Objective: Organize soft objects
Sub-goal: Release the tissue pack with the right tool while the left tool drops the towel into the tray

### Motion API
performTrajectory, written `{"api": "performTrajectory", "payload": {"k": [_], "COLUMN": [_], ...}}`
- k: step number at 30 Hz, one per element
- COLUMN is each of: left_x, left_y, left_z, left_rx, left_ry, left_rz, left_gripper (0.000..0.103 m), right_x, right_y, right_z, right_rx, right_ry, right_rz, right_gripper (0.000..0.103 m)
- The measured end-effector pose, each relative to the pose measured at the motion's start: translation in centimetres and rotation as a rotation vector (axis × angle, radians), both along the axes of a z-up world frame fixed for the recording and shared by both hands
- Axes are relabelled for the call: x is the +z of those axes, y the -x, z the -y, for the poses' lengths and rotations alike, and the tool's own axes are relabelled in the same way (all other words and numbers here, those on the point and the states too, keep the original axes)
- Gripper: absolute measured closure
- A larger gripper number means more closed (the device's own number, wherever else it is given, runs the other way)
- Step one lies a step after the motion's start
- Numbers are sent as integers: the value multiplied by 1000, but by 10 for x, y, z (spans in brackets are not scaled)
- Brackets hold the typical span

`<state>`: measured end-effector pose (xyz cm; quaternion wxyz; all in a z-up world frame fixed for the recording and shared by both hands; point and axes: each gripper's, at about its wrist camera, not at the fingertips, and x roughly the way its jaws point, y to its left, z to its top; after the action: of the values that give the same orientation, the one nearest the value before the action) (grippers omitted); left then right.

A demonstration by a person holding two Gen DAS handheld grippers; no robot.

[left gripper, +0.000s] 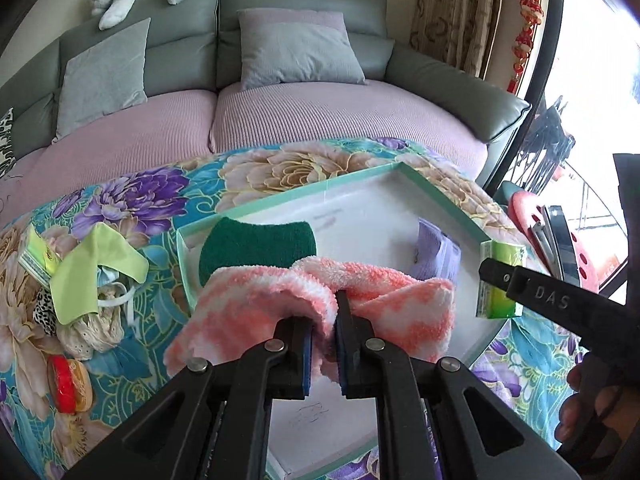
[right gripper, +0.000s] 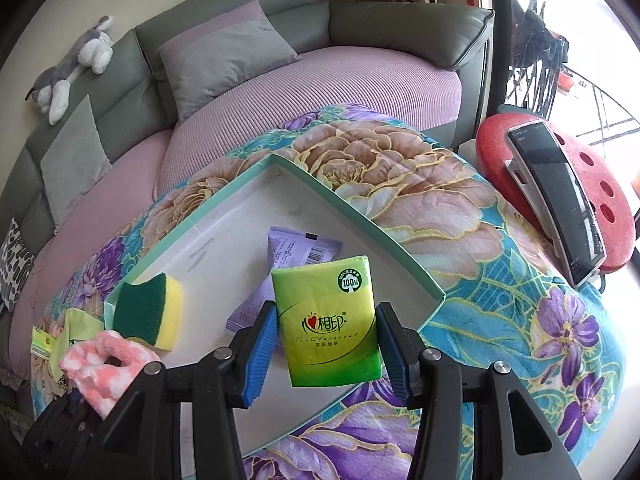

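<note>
My left gripper is shut on a pink-and-white fluffy sock, which hangs over the near left part of the white tray with a teal rim. The sock also shows at the lower left of the right wrist view. My right gripper is shut on a green tissue pack, its blue pads pressing on both sides, above the tray's near right edge. In the tray lie a green-and-yellow sponge and a purple packet.
Left of the tray on the floral cloth lie a lime-green cloth, another tissue pack, a cream mesh item and a red-and-yellow item. A red stool with a phone stands right. A sofa runs behind.
</note>
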<state>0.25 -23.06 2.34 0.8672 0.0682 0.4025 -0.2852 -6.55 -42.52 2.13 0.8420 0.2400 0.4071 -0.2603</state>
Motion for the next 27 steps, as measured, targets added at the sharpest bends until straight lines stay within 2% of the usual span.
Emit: {"api": "performTrajectory", "payload": {"k": [2,4,6,8,13,17,20,21,23,27], "left_x": [-3,-4,-4,-4,2,4,5,6,7,8], "left_y": [0,0,-1,-2,-2,-6,-10,-11,-15,-22], "left_z": [0,0,0,-1,-5,-11,-18,-20,-26,-39], "left_rx": [2,5,6,13,25,54,80,92,121,190], "left_ry": [-8,-12,-13,-5,9,16,27,29,32,42], "left_rz": [-8,-10,-19,-27,-6,-2,1,4,12,24], "left_gripper": [92,85,57,45,40,34,19,18,15,1], "right_x": [1,1,2,2,1,0,-2,-2,-4,-5], "right_y": [0,1,1,1,-2,-4,-5,-6,-7,-8], "right_z": [0,0,0,0,-1,-3,-5,-5,-6,-7], "right_rx": [-2,-2,-5,-5,5,14,20,22,25,31], "right_ry": [8,9,9,9,11,10,18,19,19,25], "right_rz": [-2,-4,-4,-7,-18,-32,-47,-54,-65,-78], "right_gripper": [51,51,50,43,36,25,24,22,11,5]}}
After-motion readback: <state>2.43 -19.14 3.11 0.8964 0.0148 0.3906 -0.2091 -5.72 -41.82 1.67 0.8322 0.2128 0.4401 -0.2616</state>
